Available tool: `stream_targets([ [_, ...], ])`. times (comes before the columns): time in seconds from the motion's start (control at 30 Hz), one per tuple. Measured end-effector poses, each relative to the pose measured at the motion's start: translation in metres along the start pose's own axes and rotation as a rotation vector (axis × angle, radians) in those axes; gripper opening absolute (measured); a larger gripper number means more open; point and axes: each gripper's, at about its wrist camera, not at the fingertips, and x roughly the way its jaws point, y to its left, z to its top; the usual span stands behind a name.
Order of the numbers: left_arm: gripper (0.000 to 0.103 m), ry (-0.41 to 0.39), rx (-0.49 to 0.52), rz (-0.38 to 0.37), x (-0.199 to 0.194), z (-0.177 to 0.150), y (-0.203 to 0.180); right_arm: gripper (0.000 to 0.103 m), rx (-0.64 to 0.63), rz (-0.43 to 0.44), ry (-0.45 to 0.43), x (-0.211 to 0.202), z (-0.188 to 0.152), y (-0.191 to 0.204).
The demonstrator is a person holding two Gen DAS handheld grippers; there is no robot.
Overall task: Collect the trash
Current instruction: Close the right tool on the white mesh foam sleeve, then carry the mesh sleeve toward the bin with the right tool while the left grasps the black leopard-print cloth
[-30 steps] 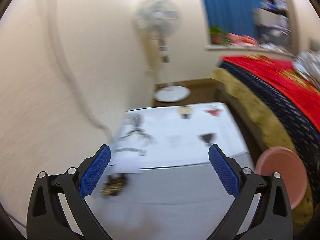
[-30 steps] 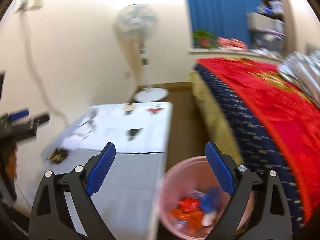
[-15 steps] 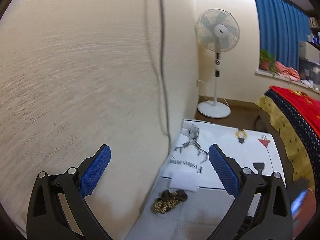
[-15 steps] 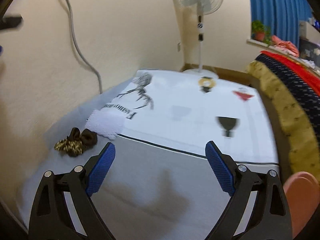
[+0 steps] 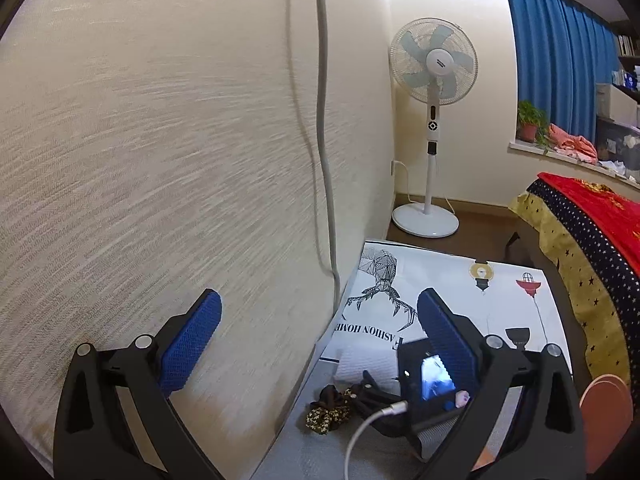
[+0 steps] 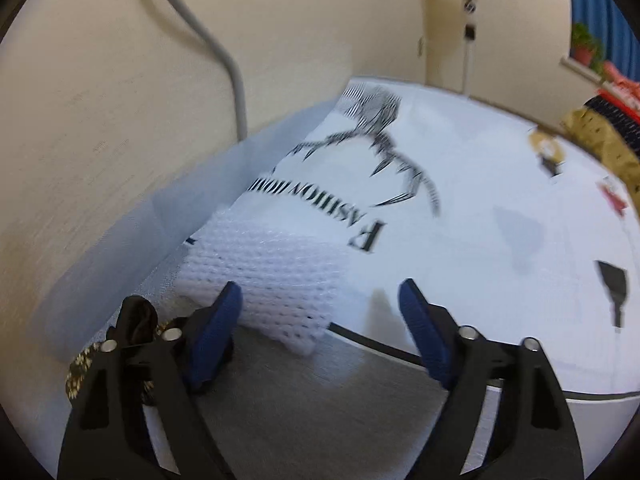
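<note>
With the white foam sheet (image 6: pixel 276 280) and a dark scrunched scrap (image 5: pixel 330 408) lying uncollected at the table's (image 6: pixel 500 208) near left by the wall, the right gripper (image 6: pixel 320 304) closes empty fingers over the sheet, while the left gripper (image 5: pixel 320 332) hangs spread and empty.

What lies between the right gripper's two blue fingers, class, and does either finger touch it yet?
In the right wrist view, the near corner of the white foam sheet lies between the closing jaws of the right gripper. Whether either finger touches it cannot be told.
</note>
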Motion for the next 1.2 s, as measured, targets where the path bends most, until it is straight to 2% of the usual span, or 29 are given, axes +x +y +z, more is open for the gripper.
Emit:
stream_targets([
  [0.07, 0.095, 0.001, -0.003, -0.004, -0.001, 0.0, 0.0, 0.054, 0.001, 0.023, 0.02, 0.006, 0.001, 0.002],
  [0.1, 0.095, 0.0, -0.008, -0.002, -0.001, 0.0, 0.001, 0.036, -0.007, 0.051, 0.021, 0.007, 0.001, 0.004],
  [0.13, 0.095, 0.0, -0.013, -0.004, 0.0, 0.0, 0.001, 0.026, -0.019, 0.055, 0.016, 0.005, 0.0, 0.007],
  [0.17, 0.095, -0.002, -0.018, -0.004, -0.001, 0.0, 0.002, 0.008, -0.031, 0.057, -0.004, 0.001, -0.001, 0.009],
  [0.33, 0.095, -0.004, -0.02, -0.002, 0.001, 0.0, 0.002, 0.007, -0.034, 0.016, -0.087, -0.028, -0.009, 0.005],
  [0.47, 0.095, -0.016, -0.021, -0.011, 0.001, 0.0, -0.003, 0.007, 0.015, -0.06, -0.149, -0.074, -0.013, -0.021],
  [0.67, 0.095, -0.058, -0.022, -0.08, 0.006, -0.016, -0.02, 0.008, 0.024, -0.168, -0.159, -0.179, -0.038, -0.071],
  [0.8, 0.095, -0.075, -0.01, -0.111, 0.017, -0.037, -0.04, 0.008, 0.032, -0.241, -0.15, -0.258, -0.069, -0.105],
  [0.97, 0.095, -0.029, 0.018, -0.087, 0.039, -0.067, -0.065, 0.009, 0.098, -0.313, -0.182, -0.343, -0.119, -0.14],
  [1.1, 0.095, 0.036, -0.007, -0.082, 0.06, -0.088, -0.071, 0.009, 0.216, -0.352, -0.216, -0.367, -0.152, -0.174],
  [1.2, 0.095, 0.054, 0.009, -0.081, 0.073, -0.107, -0.077, 0.009, 0.289, -0.355, -0.197, -0.364, -0.163, -0.202],
])
